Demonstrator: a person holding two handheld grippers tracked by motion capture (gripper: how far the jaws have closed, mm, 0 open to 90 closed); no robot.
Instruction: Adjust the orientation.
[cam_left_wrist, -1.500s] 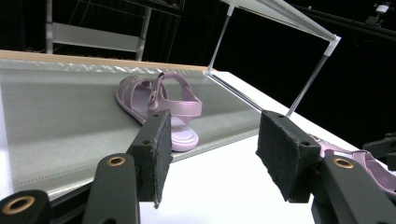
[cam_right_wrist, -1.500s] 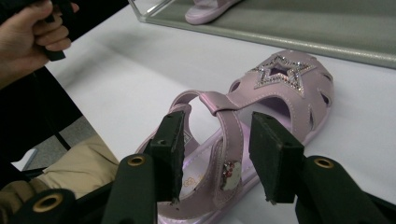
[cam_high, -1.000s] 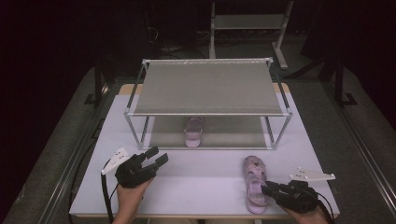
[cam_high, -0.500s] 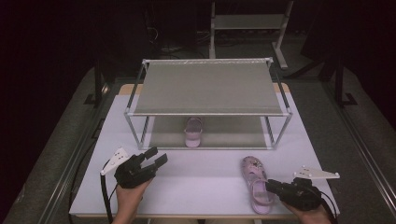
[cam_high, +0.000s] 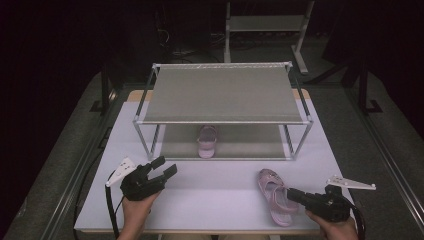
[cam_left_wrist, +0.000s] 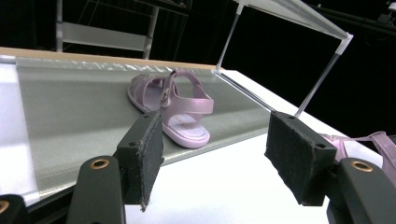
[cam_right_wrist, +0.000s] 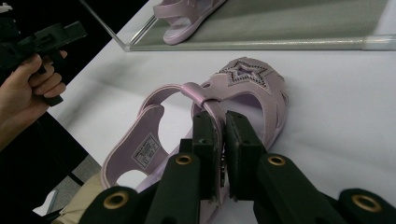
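Two sandals: one lying on the table (cam_high: 210, 192) near its front edge, one (cam_high: 207, 141) sitting on the rack's (cam_high: 222, 95) lower shelf.
Right gripper (cam_right_wrist: 222, 140): jaws pinching the front sandal's (cam_right_wrist: 224, 107) strap.
Left gripper (cam_left_wrist: 212, 154): jaws spread wide, holding nothing, hovering over bare tabletop.

Pink sandal (cam_high: 276, 197) flat (strap pinched), twin (cam_high: 207, 141) shelved

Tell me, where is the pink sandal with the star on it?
In the high view, the pink star-topped plastic sandal lies on the white table's front right, before the metal-framed shelf rack, its strap pinched by the right hand-held gripper.
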